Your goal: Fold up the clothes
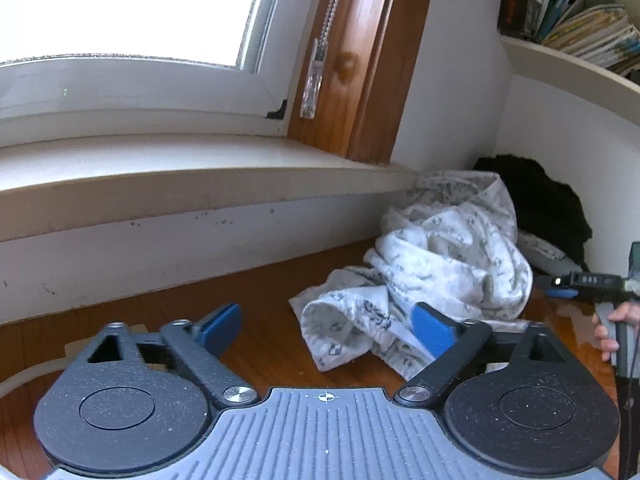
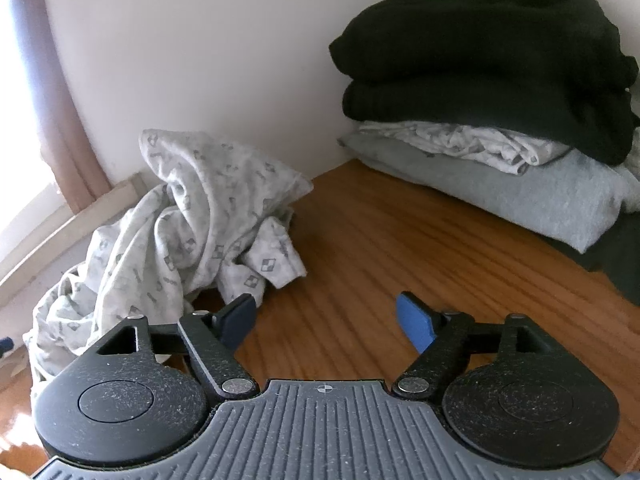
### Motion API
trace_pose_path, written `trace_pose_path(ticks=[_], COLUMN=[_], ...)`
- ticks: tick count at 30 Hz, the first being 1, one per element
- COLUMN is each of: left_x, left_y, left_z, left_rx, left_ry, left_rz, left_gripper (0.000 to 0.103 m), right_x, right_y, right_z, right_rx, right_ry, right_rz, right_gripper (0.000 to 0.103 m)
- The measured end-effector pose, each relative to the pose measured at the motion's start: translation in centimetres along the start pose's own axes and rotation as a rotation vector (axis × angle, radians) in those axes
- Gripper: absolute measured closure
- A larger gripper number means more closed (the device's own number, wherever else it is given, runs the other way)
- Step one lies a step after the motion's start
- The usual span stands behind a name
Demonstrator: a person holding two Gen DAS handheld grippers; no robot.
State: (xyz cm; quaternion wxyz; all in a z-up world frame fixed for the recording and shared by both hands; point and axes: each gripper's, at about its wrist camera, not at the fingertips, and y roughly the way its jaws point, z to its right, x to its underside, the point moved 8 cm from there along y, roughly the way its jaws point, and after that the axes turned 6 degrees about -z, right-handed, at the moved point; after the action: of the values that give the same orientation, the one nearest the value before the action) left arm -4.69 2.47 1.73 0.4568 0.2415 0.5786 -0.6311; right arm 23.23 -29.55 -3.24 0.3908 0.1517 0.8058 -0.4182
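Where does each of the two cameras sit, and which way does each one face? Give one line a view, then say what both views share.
Left wrist: sits on the left gripper, faces the window wall and windowsill; its own open blue pads show, plus the right gripper and a hand at the right edge.
Right wrist: sits on the right gripper, faces the white wall corner and a folded stack; its open pads show.
Shared: the crumpled patterned garment, the black top and the wooden table.

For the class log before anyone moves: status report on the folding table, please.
Left hand-held gripper open, empty. Right hand-held gripper open, empty. Patterned white garment crumpled on table, unfolded. Folded stack in corner; nothing blocking.
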Motion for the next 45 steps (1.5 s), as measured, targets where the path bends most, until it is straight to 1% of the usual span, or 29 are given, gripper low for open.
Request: trace_pose_path(ticks=[3, 5, 7, 8, 9, 13, 15, 16, 17, 20, 22, 24, 25, 26, 27, 28, 29, 30, 31, 35, 36, 37, 38, 40, 42, 44, 45], left_x=[-0.2, -0.3, -0.3, -0.3, -0.2, 0.0, 0.0, 0.0, 0.0, -0.2, -0.3, -0.4, -0.4, -0.4, -0.4, -0.4, -0.4, -0.4, -0.4, -0.4, -0.5, -0.5, -0.5, -0.6, -0.6, -0.5, -0.4], left_y=[-0.2, -0.3, -0.3, -0.3, -0.3, 0.0, 0.0, 0.0, 0.0, -0.1, -0.1, -0.2, -0.2, -0.2, -0.3, -0.3, -0.4, -0.4, -0.4, -0.5, -0.6, -0.6, -0.6, -0.7, -0.7, -0.5, -0.4], left_z=[-0.1, -0.1, 0.0, 0.0, 0.0, 0.1, 0.0, -0.1, -0.2, -0.5, -0.6, -0.6, -0.5, -0.5, -0.6, -0.6, -0.7, -0.7, -0.7, -0.7, -0.6, -0.5, -0.4, -0.3, -0.2, -0.2, -0.2], left_rx=[0.003, -0.003, -0.002, -0.002, -0.001, -0.012, -0.013, -0.014, -0.014, -0.015, -0.015, -0.015, -0.015, -0.016, -0.015, -0.014, -0.012, -0.011, -0.010, -0.010, -0.010, -0.009, -0.007, -0.004, -0.003, -0.004, -0.005], left_ry=[-0.006, -0.007, -0.005, -0.005, -0.003, 0.011, 0.008, 0.007, 0.004, -0.012, -0.019, -0.016, -0.014, -0.012, -0.014, -0.017, -0.020, -0.021, -0.022, -0.023, -0.022, -0.021, -0.020, -0.017, -0.013, -0.012, -0.013], left_rz=[0.013, 0.013, 0.015, 0.015, 0.012, 0.002, 0.001, 0.001, 0.003, 0.004, 0.008, 0.011, 0.012, 0.012, 0.014, 0.016, 0.017, 0.017, 0.018, 0.019, 0.022, 0.023, 0.025, 0.027, 0.028, 0.024, 0.021], left_gripper=[0.000, 0.000, 0.000, 0.000, 0.000, 0.000, 0.000, 0.000, 0.000, 0.000, 0.000, 0.000, 0.000, 0.000, 0.000, 0.000, 0.000, 0.000, 0.000, 0.000, 0.000, 0.000, 0.000, 0.000, 0.000, 0.000, 0.000], right_x=[0.0, 0.0, -0.1, -0.2, -0.4, -2.1, -2.4, -2.5, -2.4, -2.0, -1.6, -1.5, -1.6, -1.7, -1.8, -2.1, -2.5, -3.2, -4.2, -9.5, -10.7, -11.6, -12.0, -12.0, -11.1, -10.1, -9.7], right_y=[0.1, 0.3, 0.9, 1.0, 1.1, 0.6, 1.0, 1.4, 1.9, 4.0, 5.7, 6.9, 7.2, 7.3, 7.3, 6.9, 6.3, 5.4, 4.1, -3.0, -4.5, -5.7, -6.1, -5.9, -5.0, -4.4, -4.3], right_z=[-0.1, -0.5, -1.5, -2.1, -2.7, -5.9, -7.7, -8.7, -9.6, -11.6, -12.1, -12.0, -12.0, -12.0, -12.0, -12.0, -12.1, -12.0, -11.9, -10.1, -9.4, -8.4, -7.3, -4.9, -2.6, -1.1, -0.6], right_rx=[0.010, 0.023, 0.085, 0.097, 0.077, -0.081, -0.168, -0.197, -0.203, -0.175, -0.134, -0.093, -0.090, -0.096, -0.108, -0.113, -0.105, -0.093, -0.093, -0.117, -0.093, -0.037, 0.026, 0.148, 0.252, 0.312, 0.327], right_ry=[-0.013, -0.045, -0.126, -0.151, -0.149, -0.056, -0.036, -0.035, -0.046, -0.097, -0.119, -0.138, -0.145, -0.151, -0.158, -0.177, -0.205, -0.229, -0.240, -0.230, -0.235, -0.253, -0.266, -0.284, -0.296, -0.304, -0.304], right_rz=[-0.005, -0.026, -0.081, -0.093, -0.090, -0.020, -0.027, -0.039, -0.053, -0.109, -0.166, -0.185, -0.185, -0.183, -0.180, -0.171, -0.150, -0.119, -0.077, 0.088, 0.126, 0.154, 0.151, 0.102, 0.038, 0.013, 0.014], right_gripper=[0.023, 0.021, 0.021, 0.021, 0.021, 0.021, 0.021, 0.021, 0.021, 0.020, 0.021, 0.023, 0.026, 0.039, 0.057, 0.067, 0.084, 0.092, 0.095, 0.096, 0.096, 0.095, 0.095, 0.088, 0.071, 0.065, 0.064])
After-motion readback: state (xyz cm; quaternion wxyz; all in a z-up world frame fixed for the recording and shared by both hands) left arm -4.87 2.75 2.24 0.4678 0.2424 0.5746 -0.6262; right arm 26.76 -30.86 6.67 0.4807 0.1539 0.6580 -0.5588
